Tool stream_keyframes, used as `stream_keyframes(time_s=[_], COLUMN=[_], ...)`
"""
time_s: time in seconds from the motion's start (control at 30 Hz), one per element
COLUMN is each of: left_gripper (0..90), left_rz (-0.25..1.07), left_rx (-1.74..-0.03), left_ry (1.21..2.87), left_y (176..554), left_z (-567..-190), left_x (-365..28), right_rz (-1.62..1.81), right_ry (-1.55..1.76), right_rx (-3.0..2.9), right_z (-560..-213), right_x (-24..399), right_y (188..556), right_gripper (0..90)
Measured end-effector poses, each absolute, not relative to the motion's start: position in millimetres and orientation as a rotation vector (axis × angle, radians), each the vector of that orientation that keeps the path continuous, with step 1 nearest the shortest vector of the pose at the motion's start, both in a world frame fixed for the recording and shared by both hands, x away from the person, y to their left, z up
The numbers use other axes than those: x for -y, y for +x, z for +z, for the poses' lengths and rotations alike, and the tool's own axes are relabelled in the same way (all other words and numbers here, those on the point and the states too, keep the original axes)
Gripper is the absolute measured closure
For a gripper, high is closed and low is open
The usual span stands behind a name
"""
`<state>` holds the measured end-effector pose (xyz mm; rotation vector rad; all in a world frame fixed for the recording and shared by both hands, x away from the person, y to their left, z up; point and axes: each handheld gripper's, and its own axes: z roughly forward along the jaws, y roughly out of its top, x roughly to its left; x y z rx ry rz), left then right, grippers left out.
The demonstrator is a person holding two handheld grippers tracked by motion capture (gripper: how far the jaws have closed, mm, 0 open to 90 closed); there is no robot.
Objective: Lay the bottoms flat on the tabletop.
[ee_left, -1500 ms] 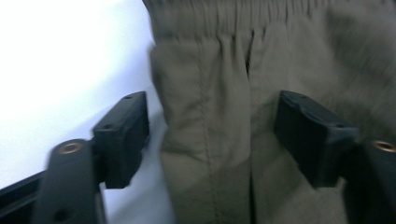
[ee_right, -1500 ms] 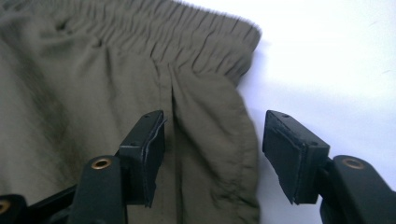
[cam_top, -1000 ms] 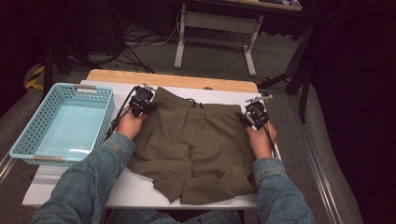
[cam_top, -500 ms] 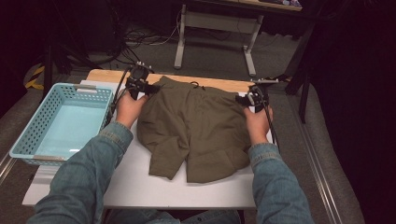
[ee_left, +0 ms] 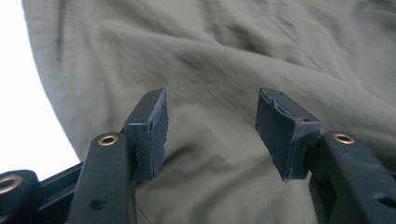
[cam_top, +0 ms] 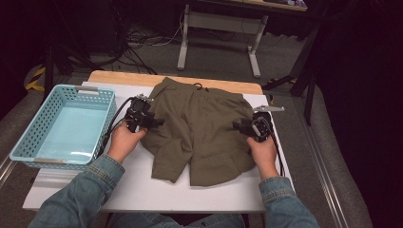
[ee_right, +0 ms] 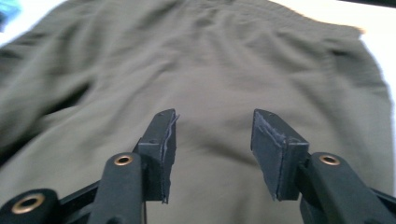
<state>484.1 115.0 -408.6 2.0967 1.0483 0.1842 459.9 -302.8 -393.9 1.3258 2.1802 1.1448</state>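
Observation:
A pair of olive-green shorts [cam_top: 199, 133] lies flat on the white table top [cam_top: 142, 190], waistband at the far side and legs toward me. My left gripper [cam_top: 157, 122] is at the shorts' left edge and points inward. Its jaws have just been opening and now stand open just above the cloth [ee_left: 210, 70], with nothing pinched between the pads [ee_left: 152, 130]. My right gripper [cam_top: 236, 126] is at the shorts' right edge and also points inward. Its jaws have just been opening too and are now open over the fabric [ee_right: 210, 70].
A light blue perforated basket [cam_top: 28, 142] with nothing in it stands at the table's left side. A bare wooden strip [cam_top: 123, 78] runs along the far edge. A desk frame and cables [cam_top: 218, 38] stand on the floor beyond.
Both grippers held the shorts' waistband corners and carried them away from me. They have since let go, opened, and drawn back to the shorts' sides.

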Motion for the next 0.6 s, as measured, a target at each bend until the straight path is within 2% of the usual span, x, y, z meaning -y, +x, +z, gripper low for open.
stream_keyframes(time_s=[0.2,0.37,0.6], left_gripper=[46.0,47.4,47.8], left_rz=[0.157,0.115,0.106], left_rx=[-0.973,-0.919,-0.833], left_ry=[2.093,2.115,2.098], left_y=[457,436,411], left_z=[-412,-415,-406], left_x=[-118,-113,-101], right_rz=[1.188,1.253,1.236], right_ry=[1.267,1.267,1.231], right_rx=[-2.211,-2.247,-2.284], right_z=[-400,-400,-400], right_x=[298,297,287], right_y=[426,409,389], right_gripper=[52.0,57.0,55.0])
